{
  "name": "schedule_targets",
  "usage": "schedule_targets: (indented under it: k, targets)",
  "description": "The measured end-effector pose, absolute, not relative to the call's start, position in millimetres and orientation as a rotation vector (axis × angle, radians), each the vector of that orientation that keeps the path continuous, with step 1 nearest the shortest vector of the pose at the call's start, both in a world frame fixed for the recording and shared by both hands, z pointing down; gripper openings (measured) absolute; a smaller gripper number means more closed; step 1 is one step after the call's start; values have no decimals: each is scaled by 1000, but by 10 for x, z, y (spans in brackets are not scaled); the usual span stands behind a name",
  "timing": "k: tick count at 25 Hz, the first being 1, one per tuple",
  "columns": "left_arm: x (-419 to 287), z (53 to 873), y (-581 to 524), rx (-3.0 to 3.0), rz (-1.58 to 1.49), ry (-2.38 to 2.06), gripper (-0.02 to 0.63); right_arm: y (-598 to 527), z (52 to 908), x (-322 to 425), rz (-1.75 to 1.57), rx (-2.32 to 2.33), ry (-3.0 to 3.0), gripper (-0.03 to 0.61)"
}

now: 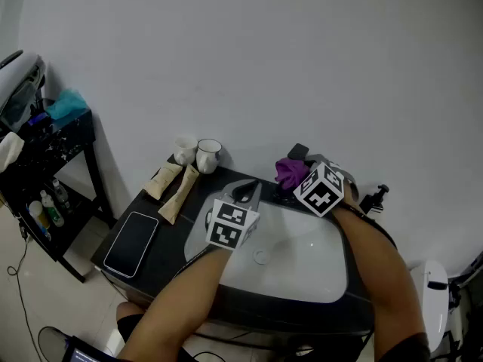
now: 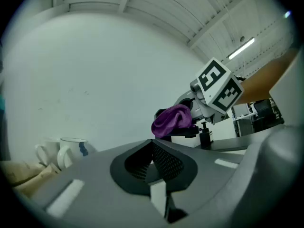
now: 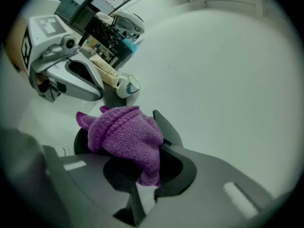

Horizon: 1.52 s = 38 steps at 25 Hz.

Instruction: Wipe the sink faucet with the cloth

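Head view: the right gripper holds the purple cloth at the back rim of the white sink. The cloth sits right over the dark faucet, whose spout seems to point forward over the basin. The left gripper hangs just beside it, on the left.

Left gripper view: its 2 jaws meet on nothing (the cloth sits bunched on the faucet ahead).

Right gripper view: its 2 jaws pinch the knitted cloth. This gripper is the nearer 1, so the wipe likely runs along the spout.
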<state>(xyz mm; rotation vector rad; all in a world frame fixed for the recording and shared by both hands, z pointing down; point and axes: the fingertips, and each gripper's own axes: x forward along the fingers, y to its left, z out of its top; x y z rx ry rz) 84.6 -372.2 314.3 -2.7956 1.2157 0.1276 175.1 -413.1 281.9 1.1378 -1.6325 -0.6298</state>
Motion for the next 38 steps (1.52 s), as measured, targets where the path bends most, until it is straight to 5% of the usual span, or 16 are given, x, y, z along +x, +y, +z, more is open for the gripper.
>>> schedule_targets:
  k: [27, 38]
  targets:
    - [647, 3184, -3663, -2745, 57, 1315, 17, -2893, 3190, 1374, -554, 695, -1728, 46]
    - [727, 3147, -3646, -2774, 96, 1278, 17, -3786, 3392, 1861, -823, 1322, -1652, 49]
